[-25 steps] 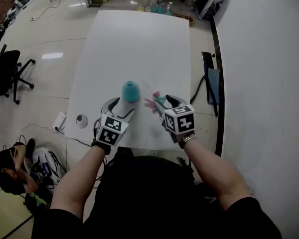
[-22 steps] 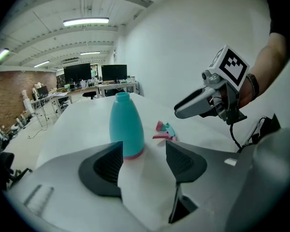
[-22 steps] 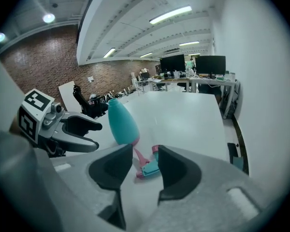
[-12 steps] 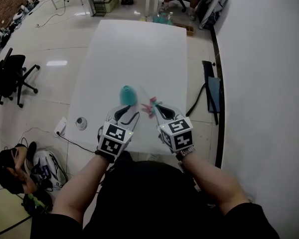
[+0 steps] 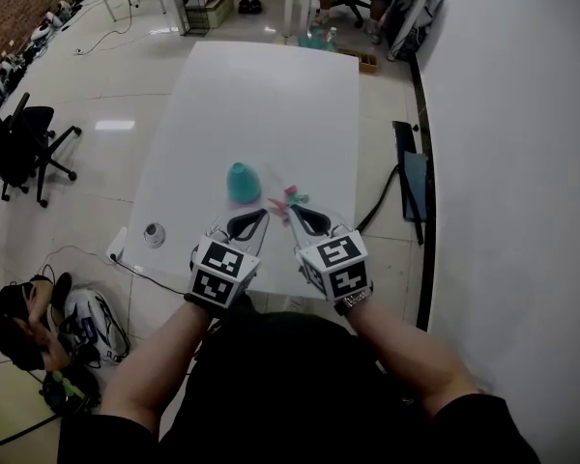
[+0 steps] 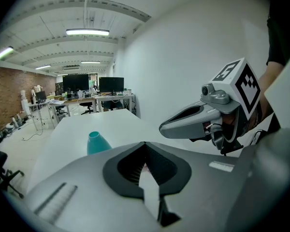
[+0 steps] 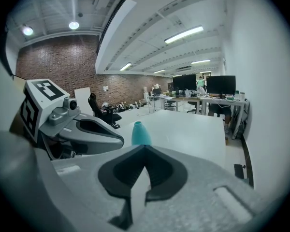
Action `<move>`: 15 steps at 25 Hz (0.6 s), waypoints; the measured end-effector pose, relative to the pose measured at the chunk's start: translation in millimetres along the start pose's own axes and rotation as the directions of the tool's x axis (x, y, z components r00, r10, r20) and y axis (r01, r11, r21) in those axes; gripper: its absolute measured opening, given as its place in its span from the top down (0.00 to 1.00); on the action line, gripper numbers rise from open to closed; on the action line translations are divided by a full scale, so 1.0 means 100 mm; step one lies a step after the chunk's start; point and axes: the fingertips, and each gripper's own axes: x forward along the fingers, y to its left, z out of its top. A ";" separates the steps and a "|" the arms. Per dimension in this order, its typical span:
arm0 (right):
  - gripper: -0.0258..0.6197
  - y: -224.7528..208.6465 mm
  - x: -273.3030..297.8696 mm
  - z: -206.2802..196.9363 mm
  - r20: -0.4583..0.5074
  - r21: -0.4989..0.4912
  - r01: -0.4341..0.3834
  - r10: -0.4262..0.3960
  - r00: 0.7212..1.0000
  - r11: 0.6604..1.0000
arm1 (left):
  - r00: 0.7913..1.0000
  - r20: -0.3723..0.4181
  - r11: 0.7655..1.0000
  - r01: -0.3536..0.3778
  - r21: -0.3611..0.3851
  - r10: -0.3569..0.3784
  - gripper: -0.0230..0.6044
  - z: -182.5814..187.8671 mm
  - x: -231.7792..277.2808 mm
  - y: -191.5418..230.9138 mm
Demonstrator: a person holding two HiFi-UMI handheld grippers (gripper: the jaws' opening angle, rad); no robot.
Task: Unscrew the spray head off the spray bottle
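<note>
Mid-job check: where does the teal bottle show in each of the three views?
Head view: teal bottle, just left of centre.
Left gripper view: teal bottle, left of centre, lower half.
Right gripper view: teal bottle, centre, slightly below the middle.
Shared landmark: the white table it stands on.

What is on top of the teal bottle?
Nothing. The teal bottle stands with its neck bare. The pink-and-teal spray head lies beside it on the white table, not touching it. The bottle's wall hides whatever is inside.
</note>
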 end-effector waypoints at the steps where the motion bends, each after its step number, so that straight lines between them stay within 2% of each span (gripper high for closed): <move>1: 0.97 0.02 0.00 0.01 0.005 -0.003 -0.004 0.004 1.000 1.000 | 1.000 0.001 1.000 -0.003 -0.002 0.003 0.94 0.00 -0.01 0.00; 15: 0.97 0.07 -0.06 -0.03 -0.003 -0.016 -0.025 0.025 1.000 1.000 | 0.999 0.008 0.999 -0.035 -0.006 0.035 0.94 0.02 -0.05 -0.02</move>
